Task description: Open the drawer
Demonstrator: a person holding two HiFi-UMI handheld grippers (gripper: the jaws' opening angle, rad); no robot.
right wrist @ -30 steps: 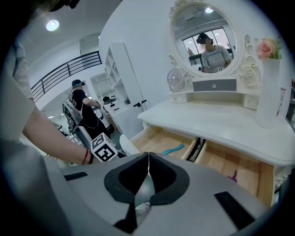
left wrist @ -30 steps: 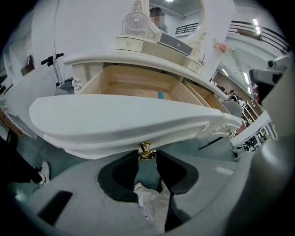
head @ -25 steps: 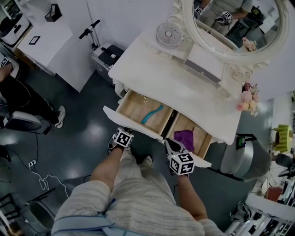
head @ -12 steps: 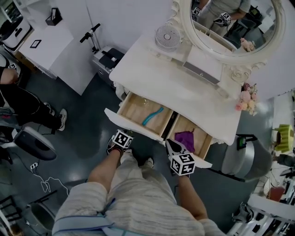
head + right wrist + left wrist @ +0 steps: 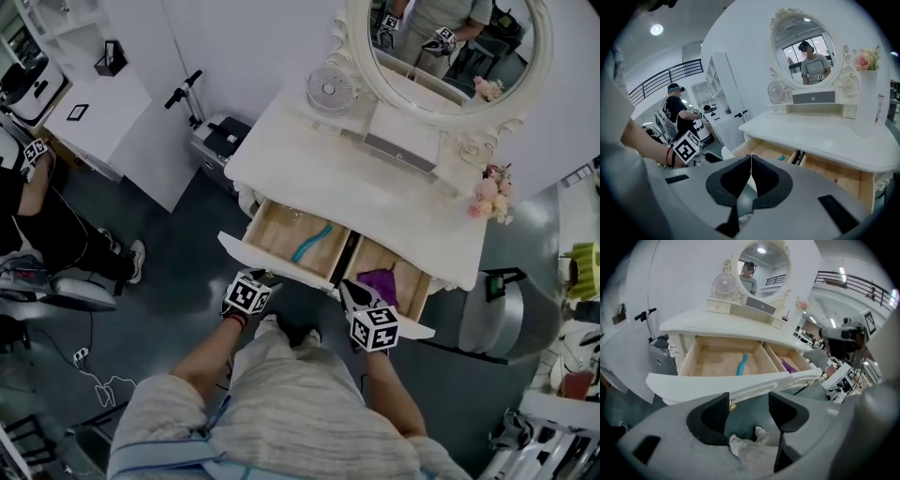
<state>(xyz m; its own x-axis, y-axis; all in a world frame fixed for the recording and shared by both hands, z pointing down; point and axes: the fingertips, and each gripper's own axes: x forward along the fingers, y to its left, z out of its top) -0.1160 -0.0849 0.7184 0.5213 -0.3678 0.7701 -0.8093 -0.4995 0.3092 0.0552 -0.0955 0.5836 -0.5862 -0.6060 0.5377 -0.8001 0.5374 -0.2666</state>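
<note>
The white dressing table (image 5: 375, 183) has both drawers pulled out. The left drawer (image 5: 281, 232) holds a teal object (image 5: 742, 364), and the right drawer (image 5: 412, 281) holds a purple cloth (image 5: 379, 281). My left gripper (image 5: 262, 279) hangs just in front of the left drawer's front panel (image 5: 717, 383), apart from it. Its jaws have just been opening and now stand wide with nothing between them. A brass knob (image 5: 732, 406) shows beside the left jaw. My right gripper (image 5: 751, 159) is shut and empty, near the right drawer's front (image 5: 412, 328).
On the tabletop stand a small fan (image 5: 329, 89), an oval mirror (image 5: 450, 47) and a vase of flowers (image 5: 489, 195). A suitcase and a scooter (image 5: 220, 131) stand left of the table, and a grey bin (image 5: 497, 314) stands to its right. Another person (image 5: 37, 216) sits at far left.
The left gripper has come off the left drawer's front panel, lifted, and its jaws have spread. The right gripper stays where it was, shut.
</note>
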